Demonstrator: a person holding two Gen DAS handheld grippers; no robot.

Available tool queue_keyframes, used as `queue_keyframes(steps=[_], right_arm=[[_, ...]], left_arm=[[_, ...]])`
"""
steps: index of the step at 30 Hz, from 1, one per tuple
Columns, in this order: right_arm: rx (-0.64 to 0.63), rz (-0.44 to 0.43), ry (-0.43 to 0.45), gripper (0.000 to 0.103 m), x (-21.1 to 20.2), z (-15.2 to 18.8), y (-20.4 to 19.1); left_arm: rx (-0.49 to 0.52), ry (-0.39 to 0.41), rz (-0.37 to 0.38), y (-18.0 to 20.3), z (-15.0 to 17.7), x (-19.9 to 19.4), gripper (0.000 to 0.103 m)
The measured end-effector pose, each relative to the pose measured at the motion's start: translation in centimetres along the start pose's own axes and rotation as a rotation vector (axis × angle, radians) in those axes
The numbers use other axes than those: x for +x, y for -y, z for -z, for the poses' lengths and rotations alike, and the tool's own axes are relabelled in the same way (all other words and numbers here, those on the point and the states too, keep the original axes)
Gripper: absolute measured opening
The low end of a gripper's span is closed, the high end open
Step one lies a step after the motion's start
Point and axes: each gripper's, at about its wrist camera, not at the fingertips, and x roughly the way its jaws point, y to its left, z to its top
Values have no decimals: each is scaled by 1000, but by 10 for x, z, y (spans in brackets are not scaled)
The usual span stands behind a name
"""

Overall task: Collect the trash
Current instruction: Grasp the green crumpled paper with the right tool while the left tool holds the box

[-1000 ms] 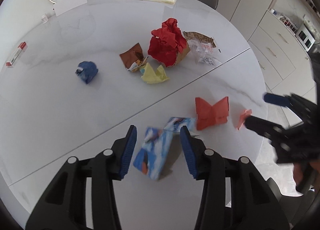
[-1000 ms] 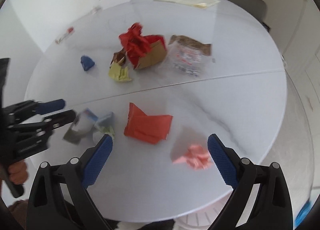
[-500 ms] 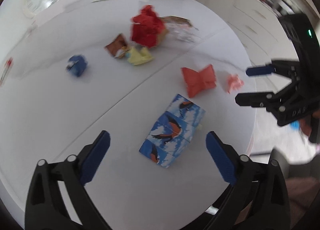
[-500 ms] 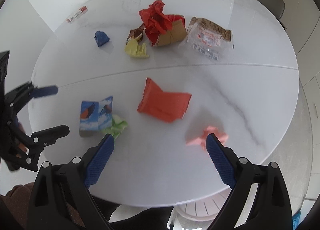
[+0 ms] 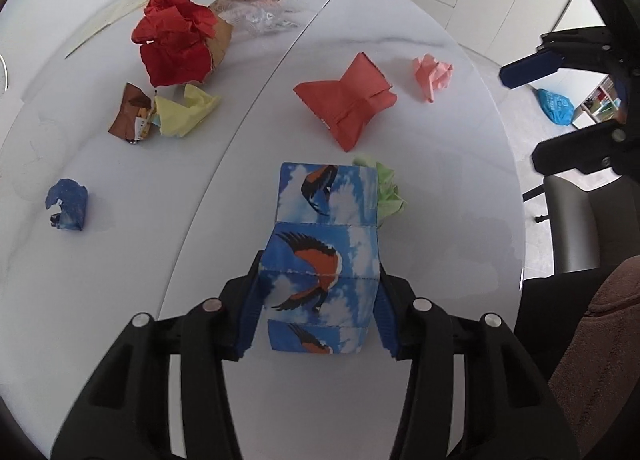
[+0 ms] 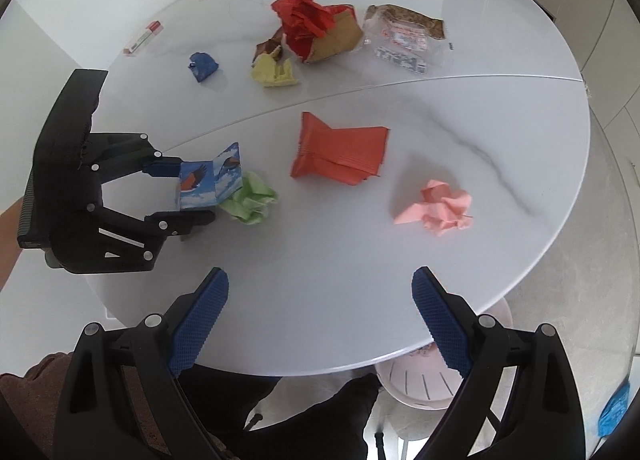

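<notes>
Left gripper (image 5: 318,300) has dropped down and is closing its jaws around the bird-print paper box (image 5: 324,256); right gripper (image 6: 320,316) is hovering wide open, holding nothing.

Bare table (image 6: 360,268) near front edge; green wad (image 6: 250,200) touching bird carton (image 6: 208,184); pink wad (image 6: 440,206) apart.

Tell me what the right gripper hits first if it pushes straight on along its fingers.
Probably bare table: the open right gripper points between the green wad and pink wad; depth unclear.
</notes>
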Motion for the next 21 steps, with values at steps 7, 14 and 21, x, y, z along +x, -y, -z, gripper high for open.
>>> queue_keyframes(steps=[7, 14, 21], right_arm=[[-99, -57, -18, 83, 33, -19, -40], [-177, -27, -70, 62, 75, -39, -61], [-149, -11, -58, 31, 77, -43, -60]], left_arm=[[-200, 9, -9, -25, 27, -19, 47], [-441, 48, -142, -41, 59, -57, 47], [-618, 72, -210, -46, 70, -78, 47]])
